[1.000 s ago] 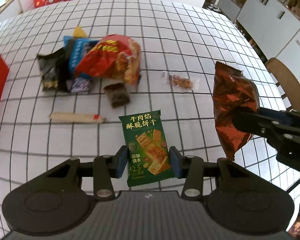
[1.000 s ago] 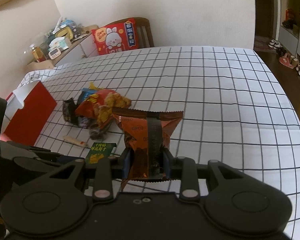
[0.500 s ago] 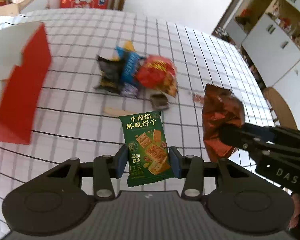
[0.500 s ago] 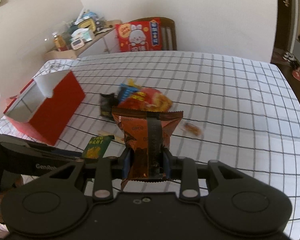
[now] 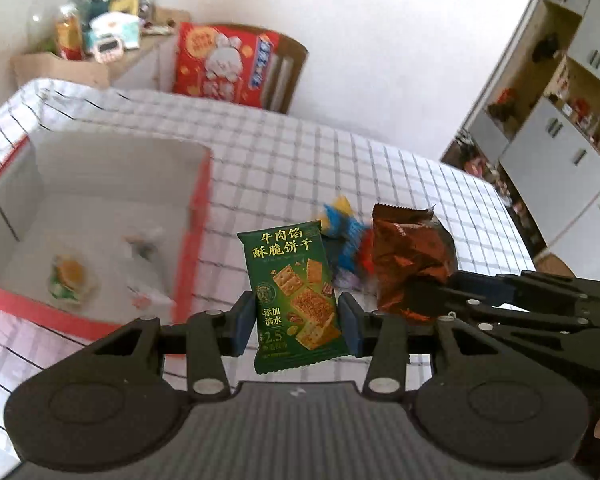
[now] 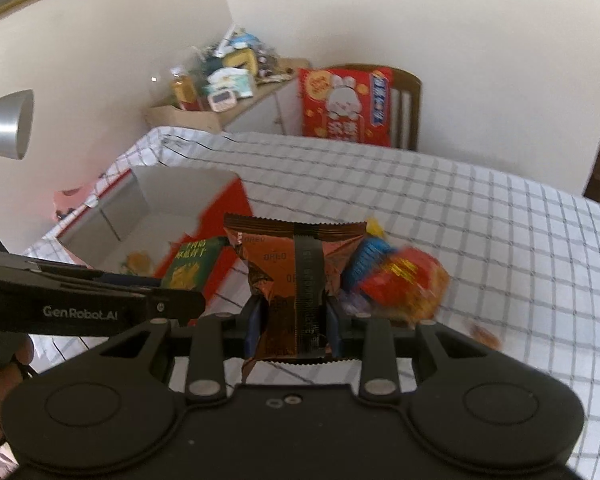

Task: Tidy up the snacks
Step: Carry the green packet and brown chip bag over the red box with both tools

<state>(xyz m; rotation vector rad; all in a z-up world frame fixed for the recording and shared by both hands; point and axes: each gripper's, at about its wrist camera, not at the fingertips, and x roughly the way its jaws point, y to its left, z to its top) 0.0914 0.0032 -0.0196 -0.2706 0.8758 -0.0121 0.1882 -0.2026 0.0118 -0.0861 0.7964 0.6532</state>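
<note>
Left gripper (image 5: 296,322) pinches your green cracker pack (image 5: 294,294) upright by its lower half; right gripper (image 6: 294,330) clamps the brown Oreo pack (image 6: 296,276) likewise. Both are aloft beside the red box (image 5: 194,236), likely for dropping in. Box holds a few small snacks; pile (image 6: 396,282) remains on the table (image 6: 500,240).

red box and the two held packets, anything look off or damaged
Nothing stands out. The red box sits open with a few small snacks inside. The green cracker packet in the left gripper and the brown Oreo packet in the right gripper look sealed, only crinkled.
</note>
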